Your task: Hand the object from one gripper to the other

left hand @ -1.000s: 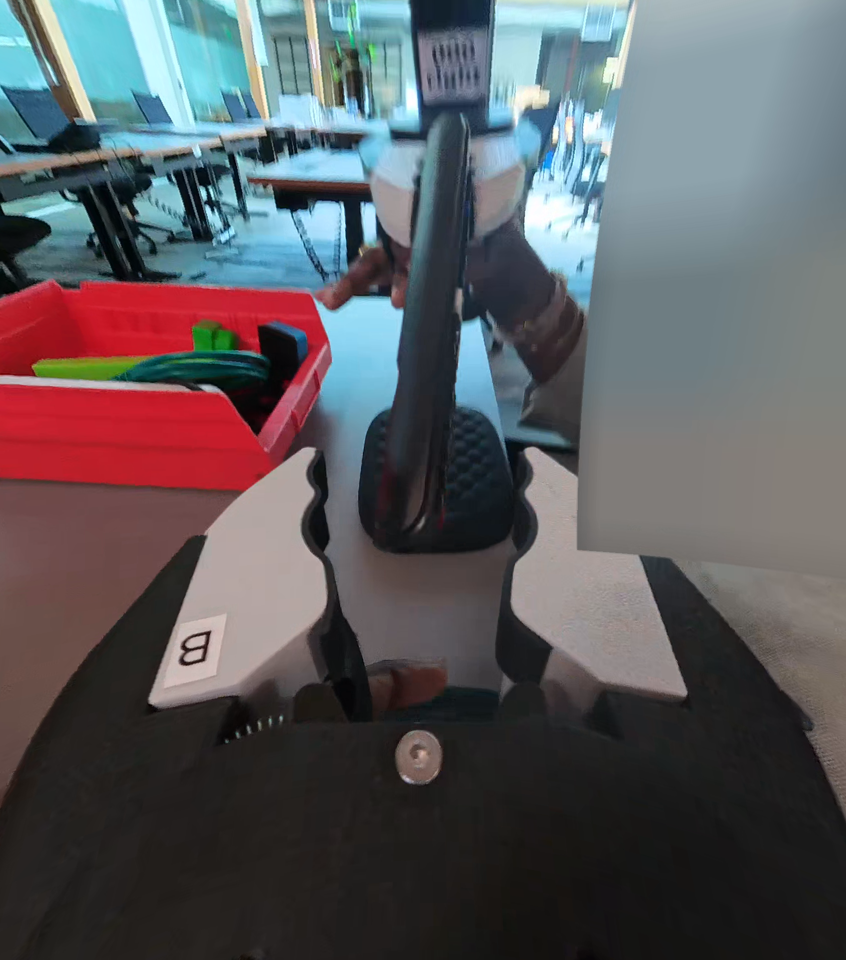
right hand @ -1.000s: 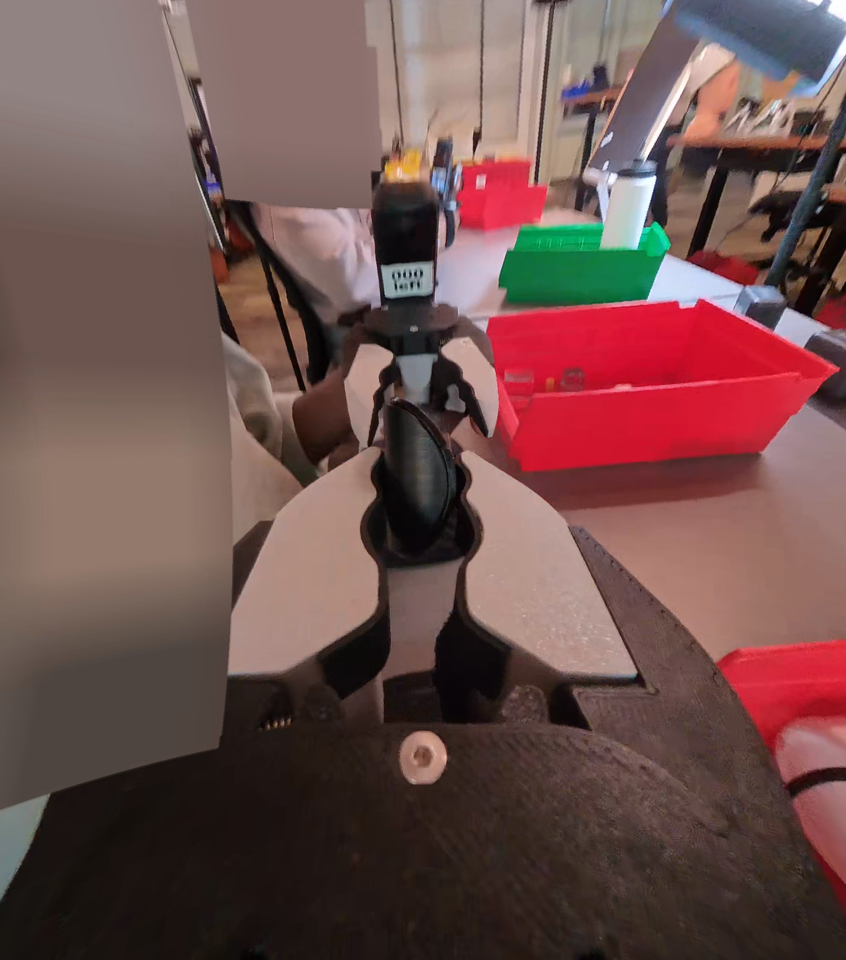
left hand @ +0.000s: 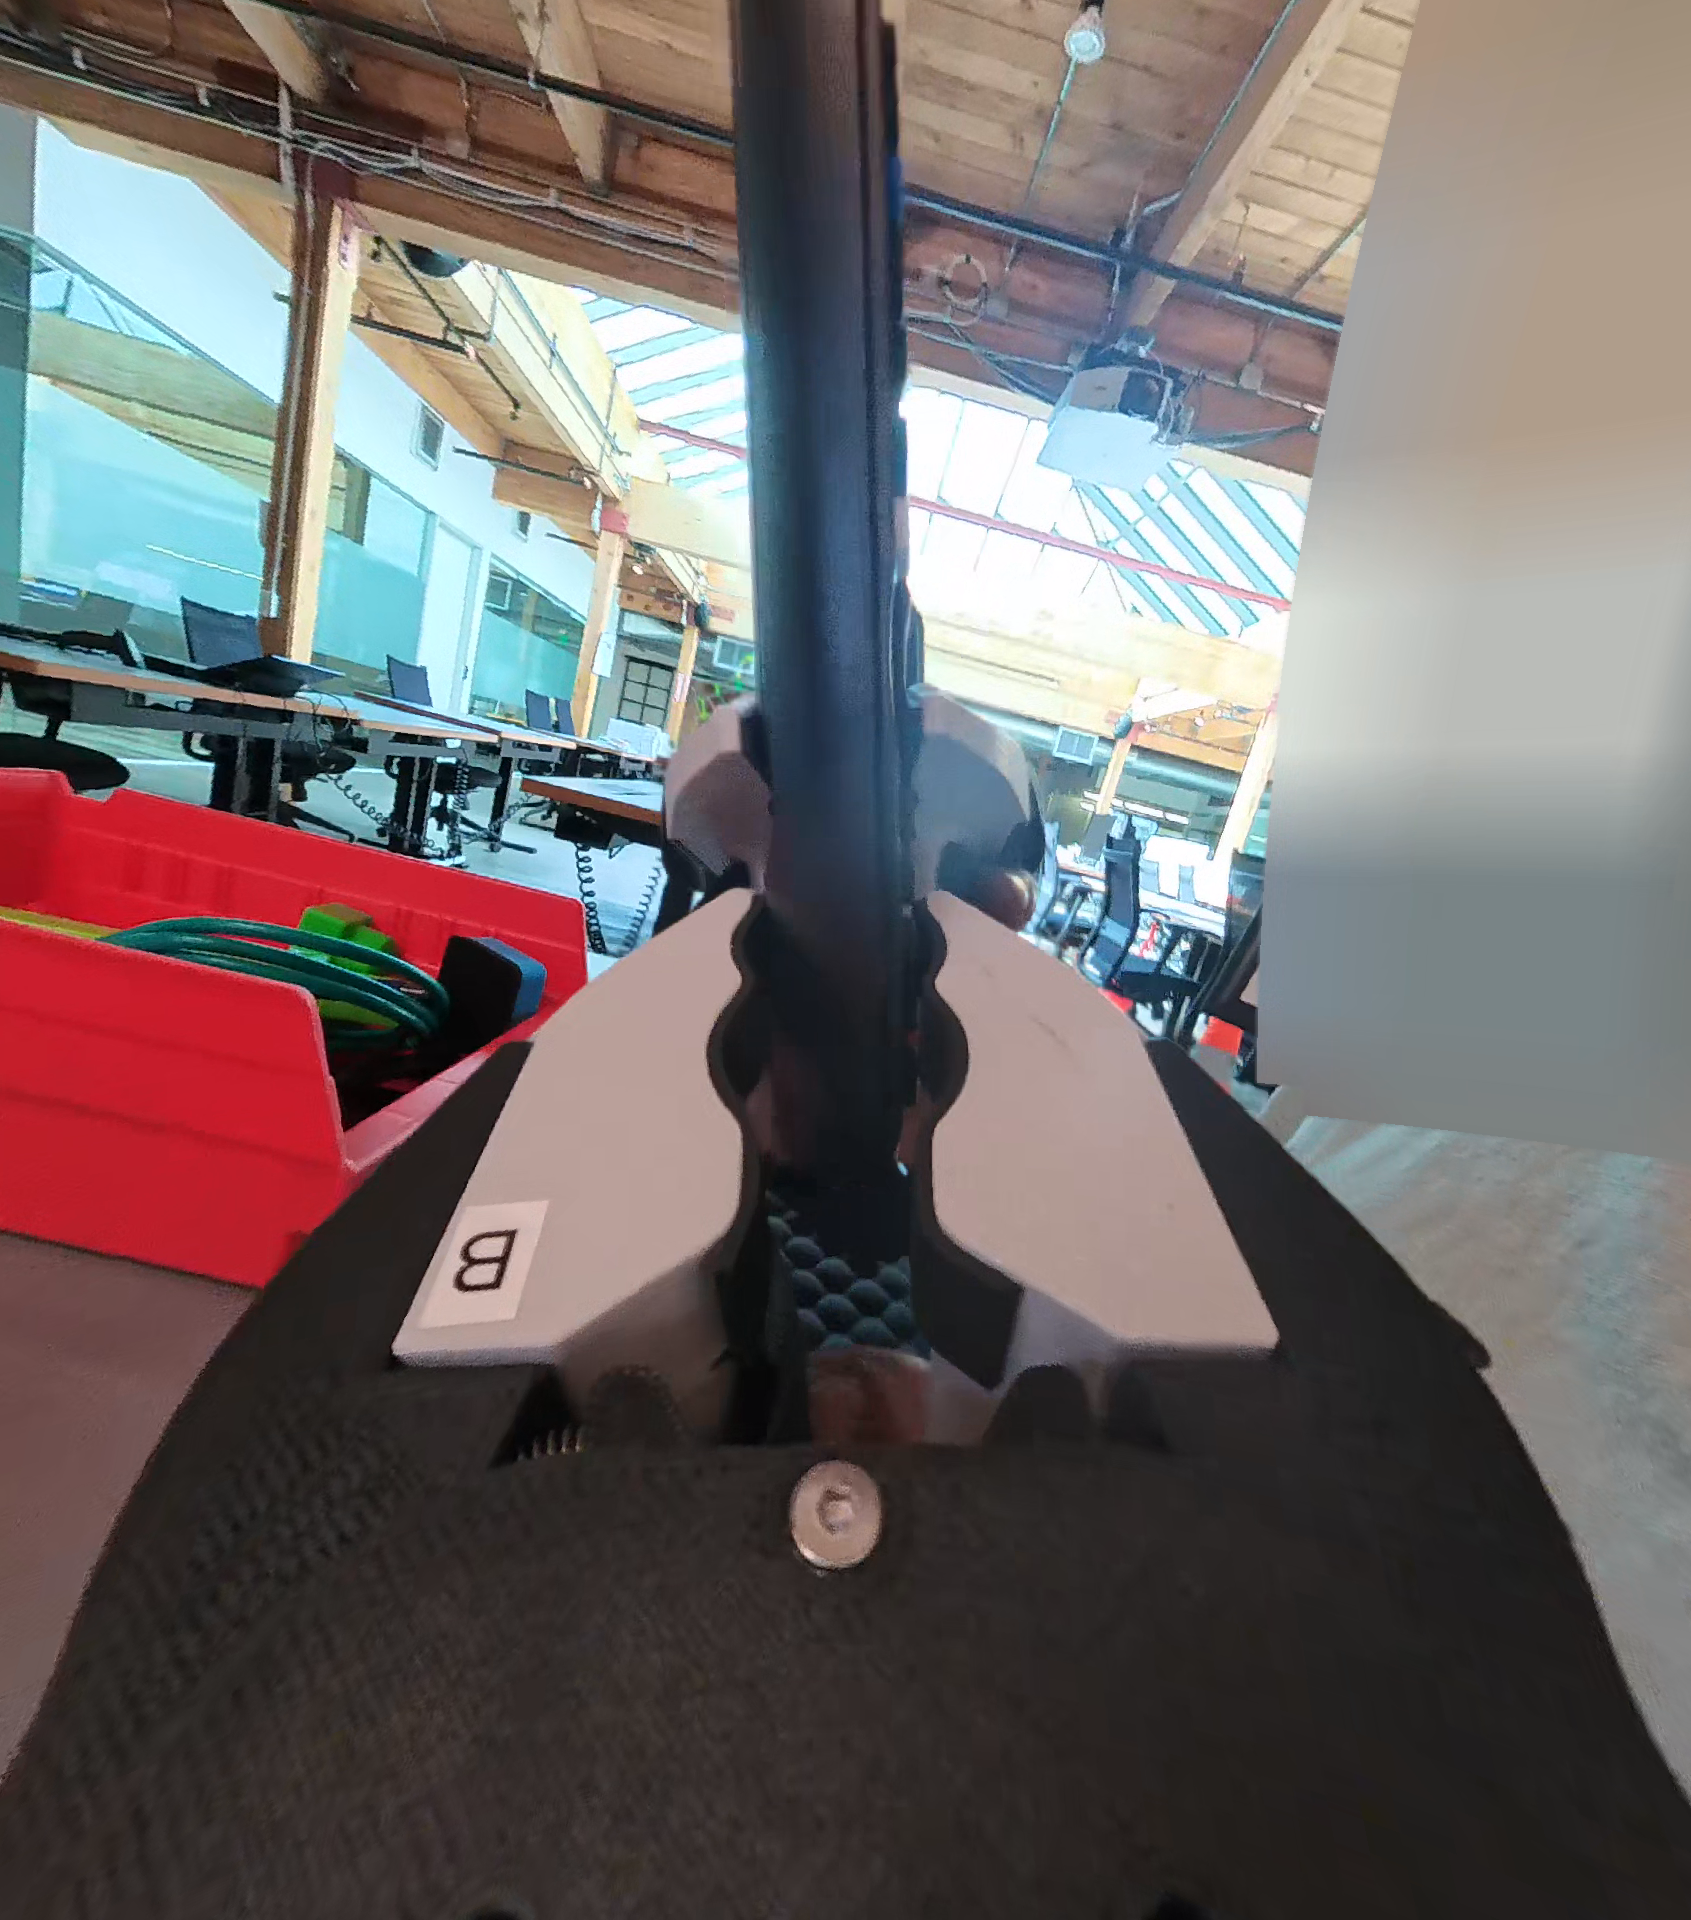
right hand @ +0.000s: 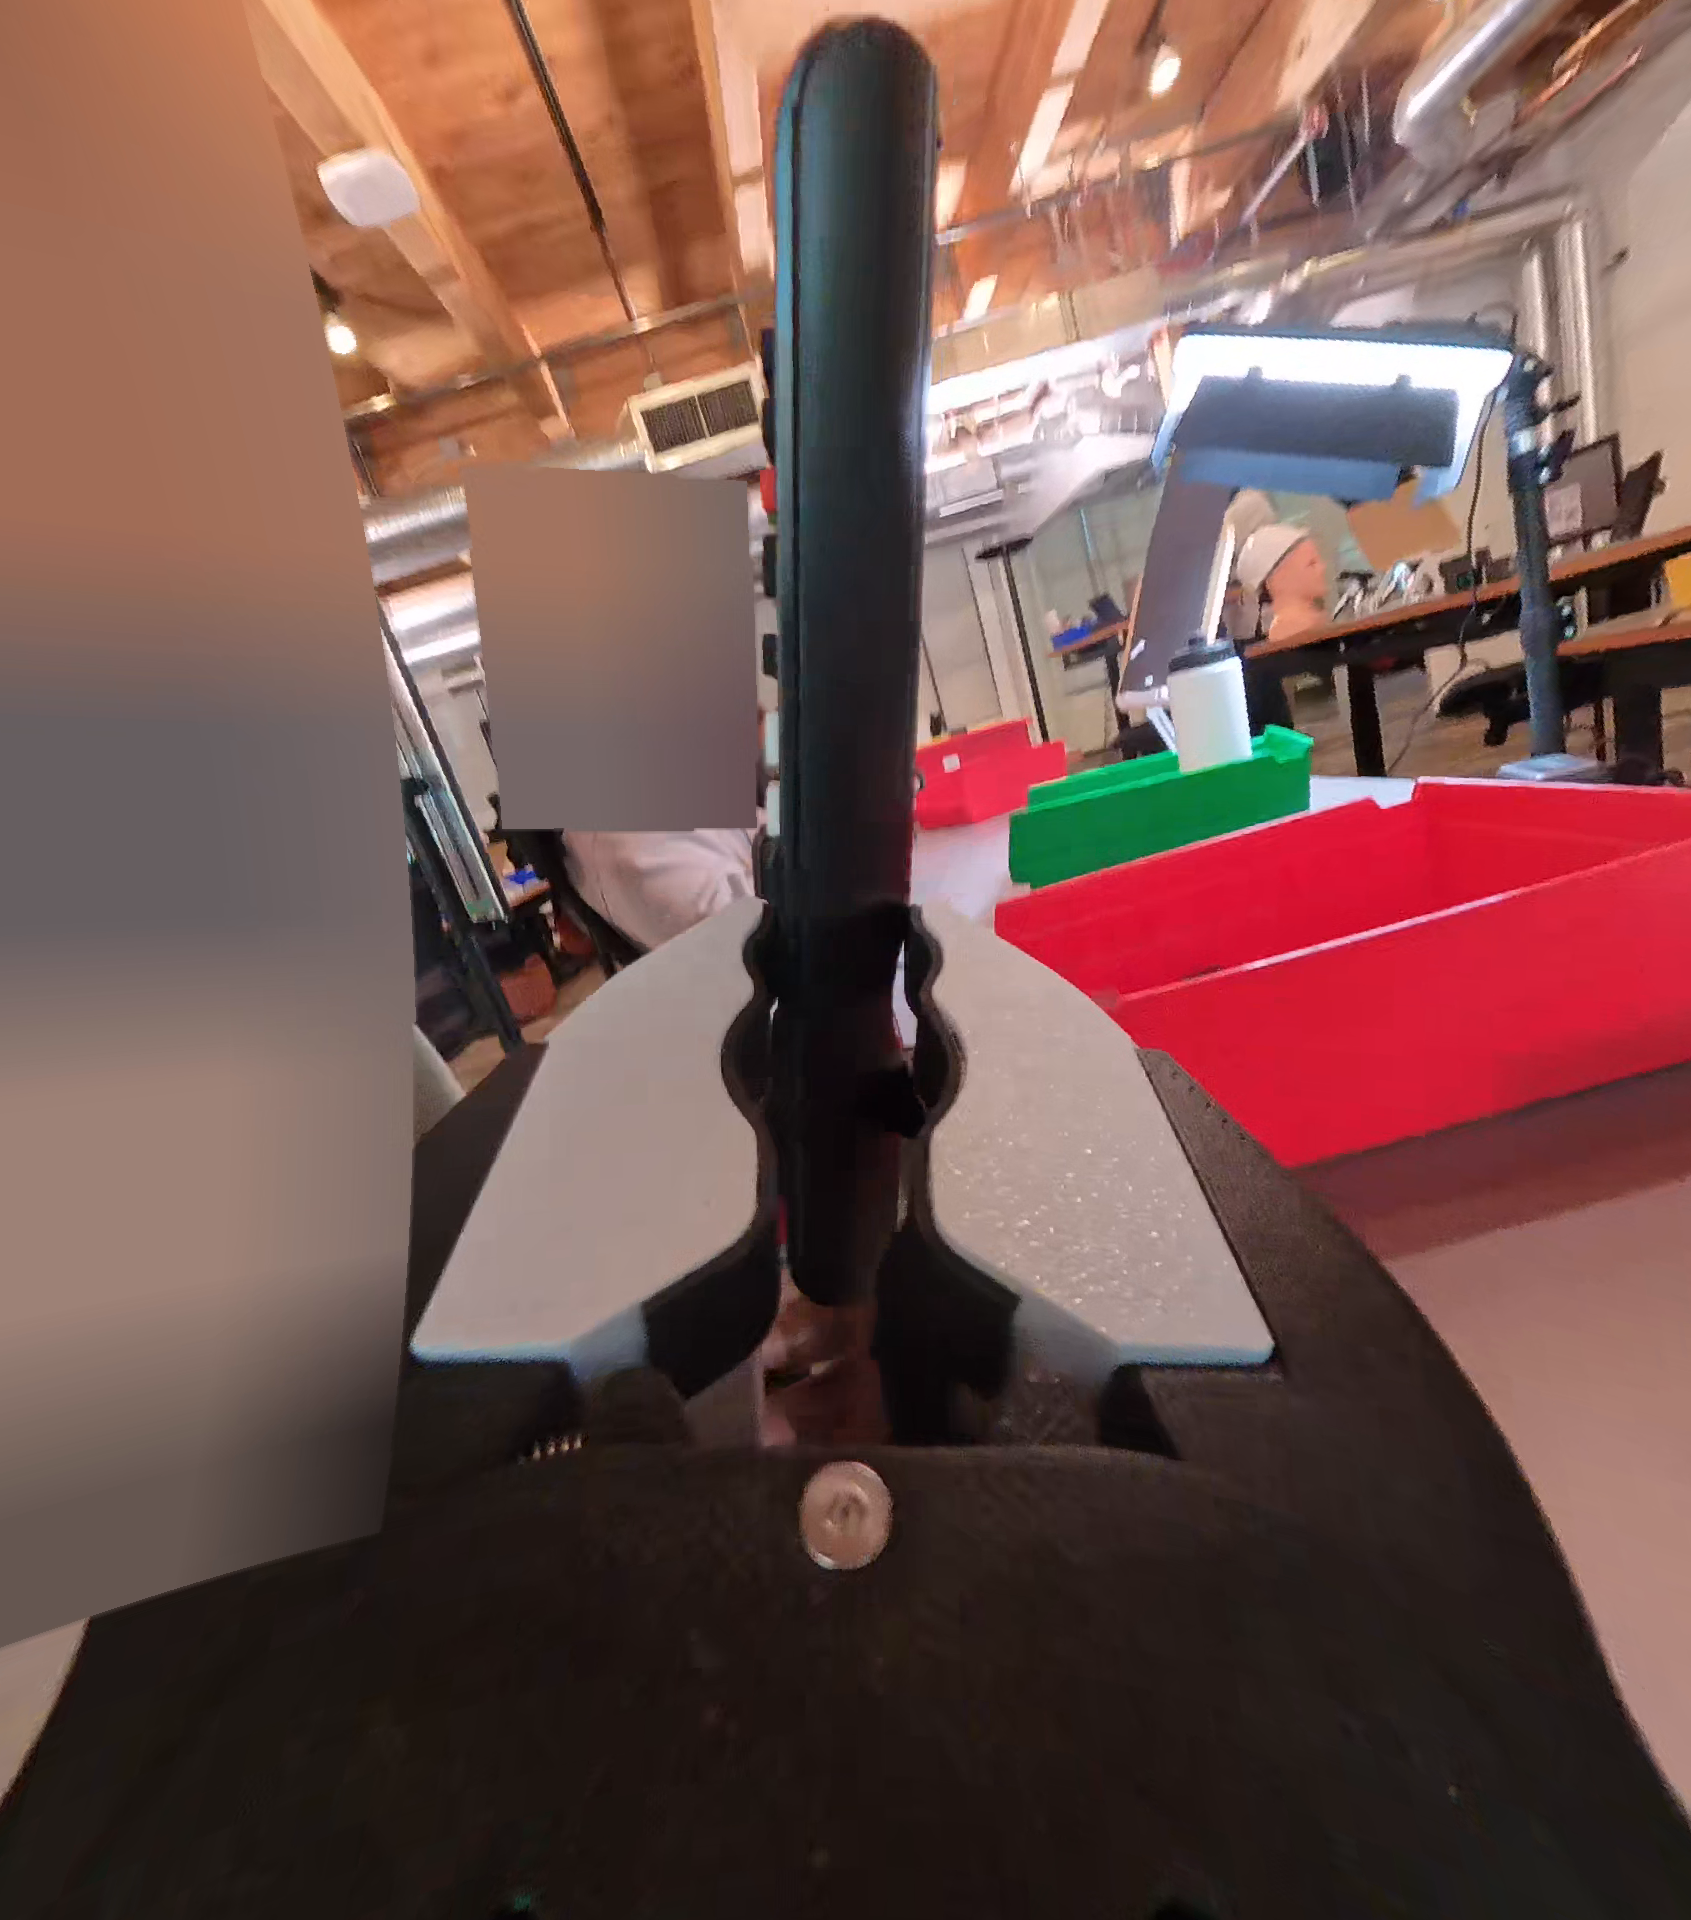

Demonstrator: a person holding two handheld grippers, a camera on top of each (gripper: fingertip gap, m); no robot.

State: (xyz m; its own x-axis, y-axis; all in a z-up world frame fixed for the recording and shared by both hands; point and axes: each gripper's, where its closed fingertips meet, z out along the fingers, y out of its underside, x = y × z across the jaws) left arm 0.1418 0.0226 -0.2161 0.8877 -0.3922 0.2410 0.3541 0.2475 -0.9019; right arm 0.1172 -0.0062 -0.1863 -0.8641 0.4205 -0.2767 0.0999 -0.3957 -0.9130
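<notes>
The object is a long, slim black bar (left hand: 820, 520) with a textured lower end, like a remote seen edge-on. It stands upright between my left gripper's (left hand: 836, 914) grey fingers, which are shut on its lower part. Just beyond them, the right gripper's grey fingers (left hand: 716, 800) also clasp the bar. In the right wrist view the same bar (right hand: 846, 520) rises from my right gripper (right hand: 836, 920), which is shut on its lower part. The left gripper does not show clearly in that view.
A red bin (left hand: 93, 1091) holding a green cable (left hand: 301, 966) and small blocks sits left of my left gripper. On the right gripper's side are a red bin (right hand: 1443, 987), a green bin (right hand: 1163, 810), a white bottle (right hand: 1210, 707) and a lamp panel (right hand: 1340, 416). Blurred patches cover people.
My left gripper, open before, has closed on the bar's lower part. Both grippers have tilted upward, so the ceiling now shows. The bar now sits deep between both pairs of fingers.
</notes>
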